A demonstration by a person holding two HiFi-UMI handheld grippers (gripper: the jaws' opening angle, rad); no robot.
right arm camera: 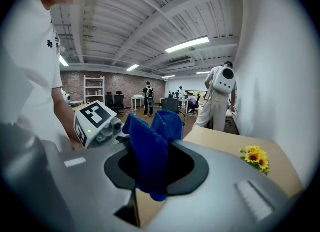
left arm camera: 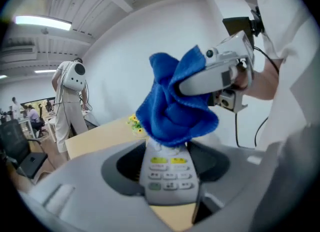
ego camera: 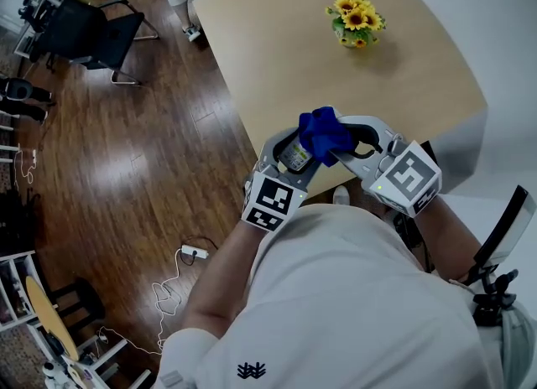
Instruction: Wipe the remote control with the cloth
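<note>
**Head view.** The left claw [ego camera: 289,146] and the right claw [ego camera: 340,140] meet above the near edge of the table [ego camera: 419,77]. The left claw grips the remote [ego camera: 295,158], which hangs in the air above that edge. The blue cloth [ego camera: 323,132] is bunched over the remote's far end and pinched by the right claw. The flowers [ego camera: 356,20] stand on the table towards its far side. A black chair [ego camera: 84,31] sits on the wooden floor [ego camera: 126,153], off the table's far left corner.

**Left gripper view.** The left claw [left arm camera: 167,162] is pressed onto the sides of the remote [left arm camera: 169,178], whose keys face up. The cloth [left arm camera: 175,106] lies on the remote's top end. The right claw [left arm camera: 192,87] comes in from the right and is closed on the cloth. Beyond them lies the table [left arm camera: 100,138], with the flowers [left arm camera: 134,124] on it.

**Right gripper view.** The right claw [right arm camera: 155,168] pinches a fold of the cloth [right arm camera: 150,151], which stands up between the jaws and hangs a little below them. The left claw's marker cube [right arm camera: 95,121] shows just to the left of the cloth. The table [right arm camera: 225,141] runs off to the right, and the flowers [right arm camera: 255,158] are on it. The cloth hides the remote here.
</note>
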